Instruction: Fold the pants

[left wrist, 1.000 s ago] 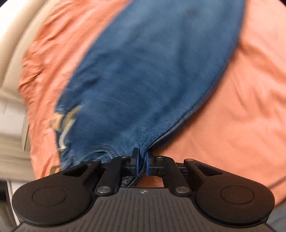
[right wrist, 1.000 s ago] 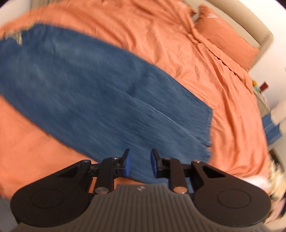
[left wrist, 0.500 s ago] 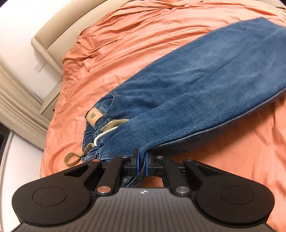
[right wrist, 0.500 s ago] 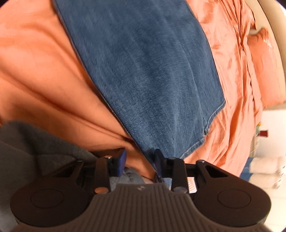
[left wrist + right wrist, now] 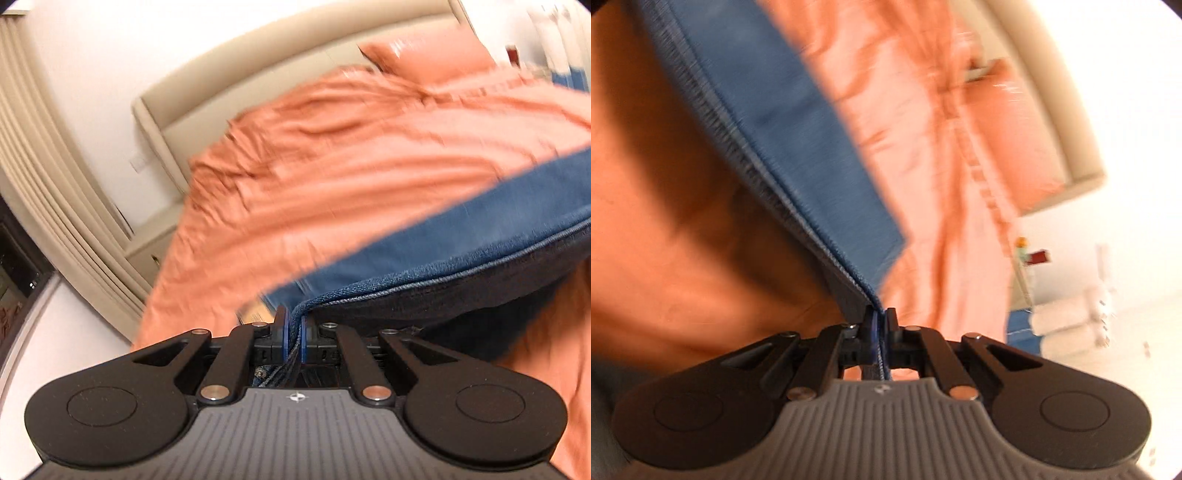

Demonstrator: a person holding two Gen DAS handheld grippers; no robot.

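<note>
Motion blur smearing both views, far end of the pants (image 5: pixel 461 236) running out of frame, left gripper (image 5: pixel 292 332) pinching denim hem above the rumpled orange bedspread (image 5: pixel 332 155), I'm seeing right gripper (image 5: pixel 878 325) just closing, clamping the ribbed blue seam.

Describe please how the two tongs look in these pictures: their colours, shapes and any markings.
The left tongs have matte black linkage arms, two round black discs, silver pivot pins and blue pads; the ribbed body behind is dark grey with a small white cross-like emblem. The right tongs have the same black shape and silver pins, but their ribbed body is lighter grey. No cables or sleeves are visible.
</note>
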